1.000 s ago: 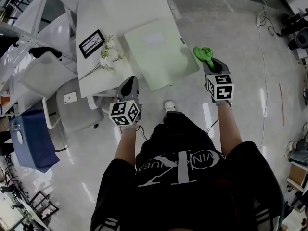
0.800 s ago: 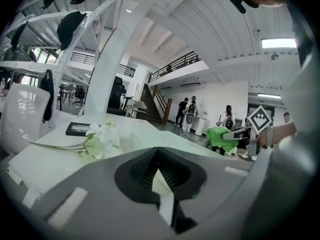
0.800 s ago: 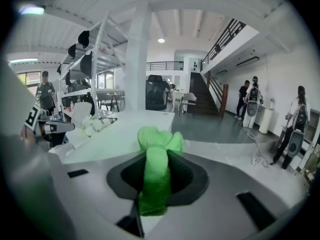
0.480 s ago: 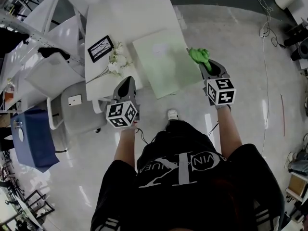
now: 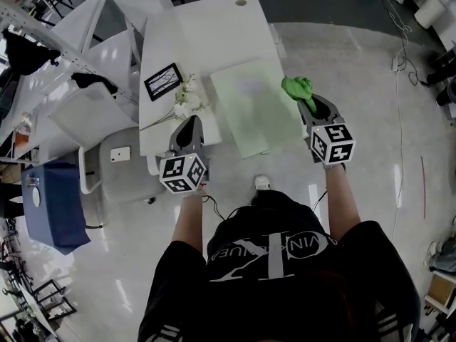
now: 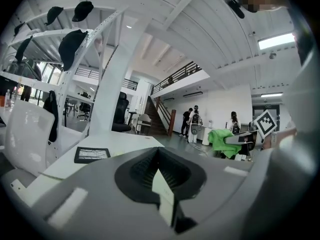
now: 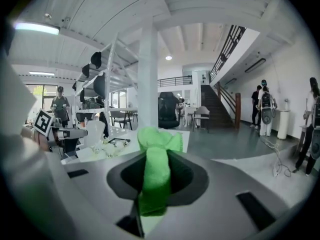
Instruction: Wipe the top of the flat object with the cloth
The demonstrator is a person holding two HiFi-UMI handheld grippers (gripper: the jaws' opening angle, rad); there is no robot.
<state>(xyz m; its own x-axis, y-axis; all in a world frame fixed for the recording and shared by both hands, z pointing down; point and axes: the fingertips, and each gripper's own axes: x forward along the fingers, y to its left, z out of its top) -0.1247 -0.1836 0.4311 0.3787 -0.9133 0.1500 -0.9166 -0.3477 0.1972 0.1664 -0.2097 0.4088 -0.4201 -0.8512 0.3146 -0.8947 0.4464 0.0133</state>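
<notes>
A pale green flat board (image 5: 253,107) lies on the white table (image 5: 206,27), its near end hanging over the table's front edge. My right gripper (image 5: 306,100) is shut on a bright green cloth (image 5: 298,87), which hangs in the air just off the board's right edge. In the right gripper view the cloth (image 7: 155,171) is bunched between the jaws of the right gripper (image 7: 152,184). My left gripper (image 5: 188,128) hovers at the table's front edge, left of the board. Its jaws (image 6: 160,181) are shut on nothing.
A black picture frame (image 5: 163,81) and white flowers (image 5: 187,98) lie on the table left of the board. A white chair (image 5: 121,164) and a blue bin (image 5: 50,205) stand on the floor at the left. Cables (image 5: 399,63) run across the floor at the right.
The table and the board have slid down and to the right in the head view as the person stepped closer. Both grippers keep their hold and their places beside the board.
</notes>
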